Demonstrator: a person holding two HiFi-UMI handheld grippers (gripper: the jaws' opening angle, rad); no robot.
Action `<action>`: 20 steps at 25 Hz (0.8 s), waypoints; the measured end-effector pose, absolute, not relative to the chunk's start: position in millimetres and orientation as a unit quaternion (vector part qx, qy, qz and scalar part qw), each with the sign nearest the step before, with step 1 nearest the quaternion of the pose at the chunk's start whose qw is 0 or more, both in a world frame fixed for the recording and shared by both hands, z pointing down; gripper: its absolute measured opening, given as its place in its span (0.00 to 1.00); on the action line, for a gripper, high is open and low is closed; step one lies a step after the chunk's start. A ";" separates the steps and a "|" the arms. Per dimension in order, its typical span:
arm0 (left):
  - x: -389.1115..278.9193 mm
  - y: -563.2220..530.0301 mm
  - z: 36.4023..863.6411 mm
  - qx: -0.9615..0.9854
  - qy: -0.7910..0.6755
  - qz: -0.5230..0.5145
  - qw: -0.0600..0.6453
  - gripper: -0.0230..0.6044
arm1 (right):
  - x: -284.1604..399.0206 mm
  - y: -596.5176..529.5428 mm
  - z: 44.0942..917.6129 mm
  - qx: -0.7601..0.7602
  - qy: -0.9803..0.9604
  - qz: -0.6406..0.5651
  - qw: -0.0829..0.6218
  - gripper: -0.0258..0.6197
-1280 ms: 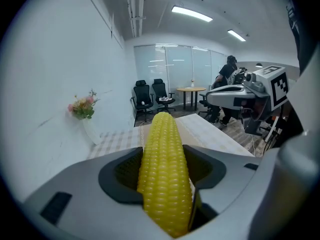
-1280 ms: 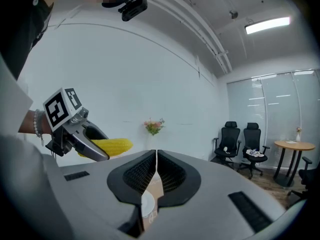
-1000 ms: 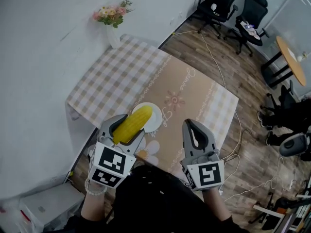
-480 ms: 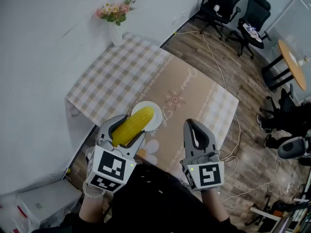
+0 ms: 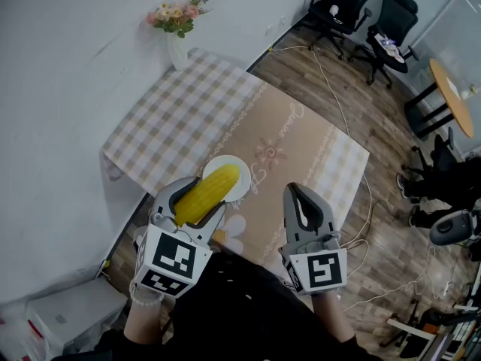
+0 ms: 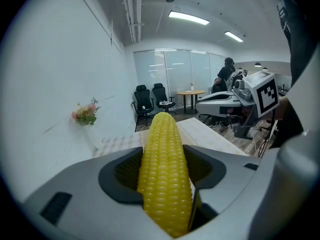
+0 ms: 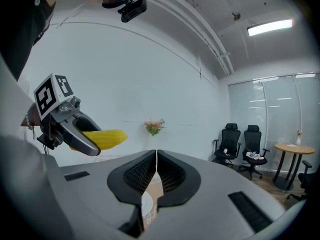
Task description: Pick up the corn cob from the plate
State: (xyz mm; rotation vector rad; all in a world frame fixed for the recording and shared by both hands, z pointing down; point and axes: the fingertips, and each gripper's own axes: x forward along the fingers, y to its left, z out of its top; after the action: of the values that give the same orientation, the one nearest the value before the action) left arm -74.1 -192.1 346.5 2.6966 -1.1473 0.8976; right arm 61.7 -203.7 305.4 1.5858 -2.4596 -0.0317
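Left gripper (image 5: 192, 205): jaws pinch the yellow corn cob (image 5: 218, 183) along its length.
Right gripper (image 5: 304, 205): jaws pressed together, holding nothing, beside the left one.
Corn cob: held in the air, its tip over the plate.
Plate: round white plate (image 5: 242, 190), near the table's near edge.
Table: beige floral cloth with checked borders (image 5: 301, 141).
Vase: white flower vase (image 5: 176, 51), at the far corner, against the white wall (image 5: 60, 74).
Room: wooden floor (image 5: 361, 104), black office chairs (image 5: 338, 6), round wooden table (image 5: 451, 92).

Grey left claw (image 5: 197, 199), grey right claw (image 5: 299, 195), black-and-white marker cubes (image 5: 171, 260), dark ribbed pads (image 7: 136, 174); black clothing (image 5: 248, 307)
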 end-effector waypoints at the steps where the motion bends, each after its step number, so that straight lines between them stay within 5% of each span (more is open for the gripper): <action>1: -73.9 -192.1 346.1 0.879 -0.374 0.292 0.038 0.45 | 61.3 -203.6 305.0 0.538 -0.836 -0.011 0.108 0.11; 20: -76.8 -195.2 350.1 0.879 -0.372 0.294 0.038 0.45 | 55.9 -205.4 307.4 0.535 -0.837 -0.013 0.114 0.11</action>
State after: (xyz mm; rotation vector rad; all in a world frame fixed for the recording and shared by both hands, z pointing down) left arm -76.8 -195.2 350.1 2.6986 -1.1422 0.9032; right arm 55.9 -205.4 307.4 1.5676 -2.4552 -0.0384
